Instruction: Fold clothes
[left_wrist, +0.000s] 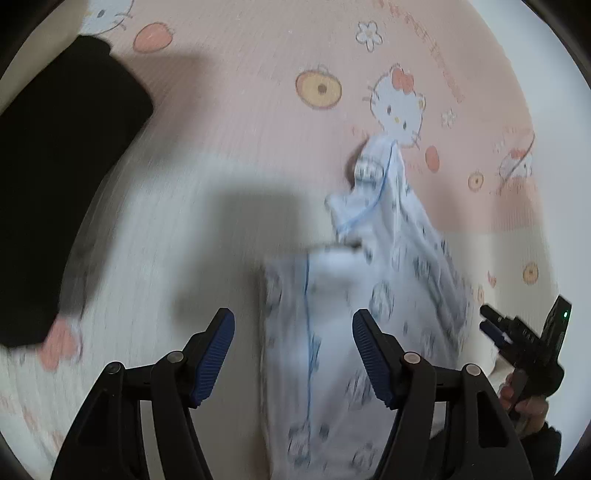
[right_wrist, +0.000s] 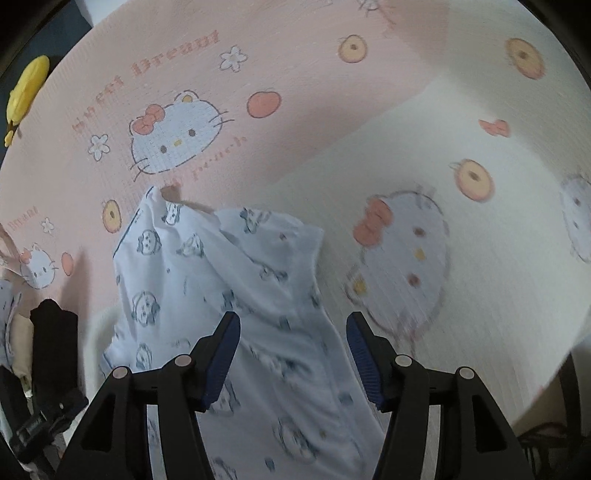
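- Left tool (left_wrist: 293, 354) hangs over the garment (left_wrist: 332, 332), its blue-padded fingers (left_wrist: 218, 354) spread wide with nothing between them: released.
- Right tool (right_wrist: 291, 354) is the same story in its own view, fingers (right_wrist: 364, 360) parted above the cloth and clasping nothing.
- The garment is a white piece printed with small cartoon faces and edged in blue piping (left_wrist: 306, 295); it lies rumpled on the bed cover (left_wrist: 240, 110), partly folded over itself, one narrow end reaching up onto the pink band of the cover.
- That cover (pink on one side, cream on the other) carries a cat-face print (right_wrist: 173, 136), oranges and little flowers.
- From the left wrist, the other tool shows at the right edge (left_wrist: 524, 336), gripped by a hand (left_wrist: 524, 406), just beside the garment's edge.
- A dark cloth (left_wrist: 62, 184) lies on the cover well to the left, apart from the garment.
- A yellow object (right_wrist: 27, 88) sits past the cover's far left edge; too blurred and small to say what it is.
- Both views are smeared near the fingers, so the garment's folds are hard to read there.
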